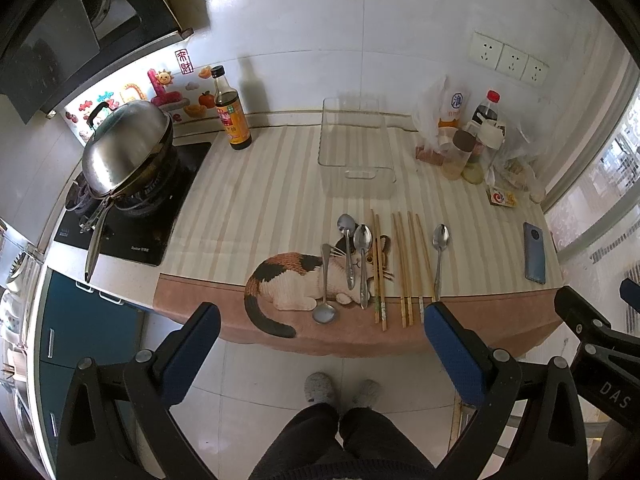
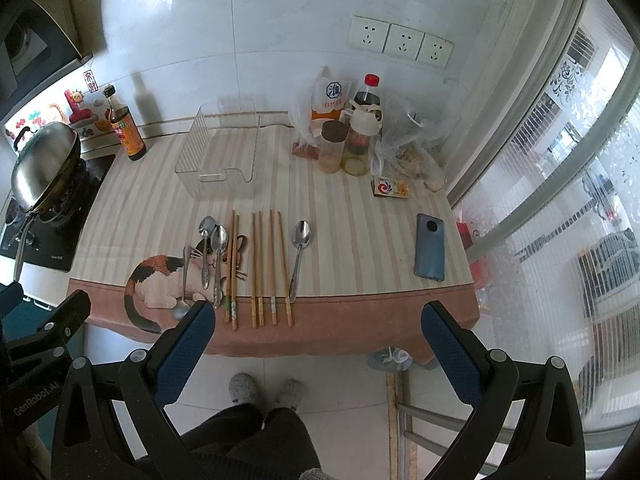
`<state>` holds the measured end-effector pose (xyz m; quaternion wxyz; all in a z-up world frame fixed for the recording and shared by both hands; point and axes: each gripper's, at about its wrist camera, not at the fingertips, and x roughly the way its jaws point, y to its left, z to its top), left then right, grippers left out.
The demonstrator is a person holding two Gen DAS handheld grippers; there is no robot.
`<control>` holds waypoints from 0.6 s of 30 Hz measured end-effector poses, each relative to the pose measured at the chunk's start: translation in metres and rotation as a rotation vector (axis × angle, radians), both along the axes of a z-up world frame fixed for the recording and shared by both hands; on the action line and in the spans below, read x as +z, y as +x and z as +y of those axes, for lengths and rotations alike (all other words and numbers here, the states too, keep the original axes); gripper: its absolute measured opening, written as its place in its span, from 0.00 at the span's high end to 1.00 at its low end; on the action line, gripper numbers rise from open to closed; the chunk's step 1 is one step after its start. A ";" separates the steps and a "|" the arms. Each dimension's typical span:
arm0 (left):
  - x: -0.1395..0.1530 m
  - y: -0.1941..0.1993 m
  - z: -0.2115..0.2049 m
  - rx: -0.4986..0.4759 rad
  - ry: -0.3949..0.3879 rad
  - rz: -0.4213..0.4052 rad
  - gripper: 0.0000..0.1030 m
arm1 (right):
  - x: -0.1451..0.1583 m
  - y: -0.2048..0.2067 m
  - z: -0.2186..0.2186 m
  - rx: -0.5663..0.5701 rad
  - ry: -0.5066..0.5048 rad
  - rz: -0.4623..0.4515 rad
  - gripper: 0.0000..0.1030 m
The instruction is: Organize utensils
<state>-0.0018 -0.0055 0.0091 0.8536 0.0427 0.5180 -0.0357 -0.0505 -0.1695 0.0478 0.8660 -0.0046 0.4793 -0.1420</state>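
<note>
Several steel spoons [image 1: 362, 258] [image 2: 218, 260] and several wooden chopsticks [image 1: 404, 268] [image 2: 258, 268] lie side by side on the striped cat cloth [image 1: 256, 208] [image 2: 352, 216] near the counter's front edge. One spoon [image 1: 439, 256] [image 2: 298, 256] lies apart, right of the chopsticks. A clear plastic bin [image 1: 354, 152] [image 2: 220, 152] stands empty behind them. My left gripper [image 1: 320, 334] is open and empty, held over the floor in front of the counter. My right gripper [image 2: 316, 334] is open and empty beside it, to the right.
A lidded wok [image 1: 124, 148] [image 2: 44, 164] sits on the stove at left, with a sauce bottle [image 1: 232, 114] [image 2: 125, 128] beside it. Bottles, jars and bags [image 1: 468, 136] [image 2: 352, 132] stand at back right. A phone [image 1: 535, 252] [image 2: 430, 246] lies at right.
</note>
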 end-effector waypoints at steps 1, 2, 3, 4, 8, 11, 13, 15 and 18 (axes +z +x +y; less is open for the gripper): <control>0.001 0.001 0.000 0.000 0.000 0.000 0.00 | 0.000 0.000 0.000 0.000 0.000 -0.001 0.00; 0.001 0.002 0.000 0.000 -0.001 -0.001 0.00 | 0.000 0.000 0.000 0.000 0.001 -0.001 0.00; -0.001 -0.001 0.000 -0.001 0.000 0.001 0.00 | 0.000 0.000 0.000 0.000 0.000 0.000 0.00; -0.001 0.000 0.000 -0.002 0.000 0.002 0.00 | 0.001 0.000 0.000 -0.001 0.000 -0.001 0.00; 0.000 0.007 -0.001 -0.003 0.000 0.007 0.00 | 0.002 0.001 -0.001 0.000 0.001 0.000 0.00; 0.000 0.004 -0.003 0.001 0.000 0.001 0.00 | 0.001 0.001 -0.001 -0.001 0.000 -0.001 0.00; 0.000 0.004 -0.005 0.003 -0.001 -0.001 0.00 | 0.001 0.001 -0.001 -0.001 0.000 -0.002 0.00; 0.001 0.005 -0.006 0.005 -0.001 -0.005 0.00 | 0.001 0.001 -0.001 0.000 -0.001 -0.002 0.00; 0.001 0.005 -0.006 0.006 -0.002 -0.005 0.00 | 0.001 0.001 -0.001 0.000 -0.001 -0.002 0.00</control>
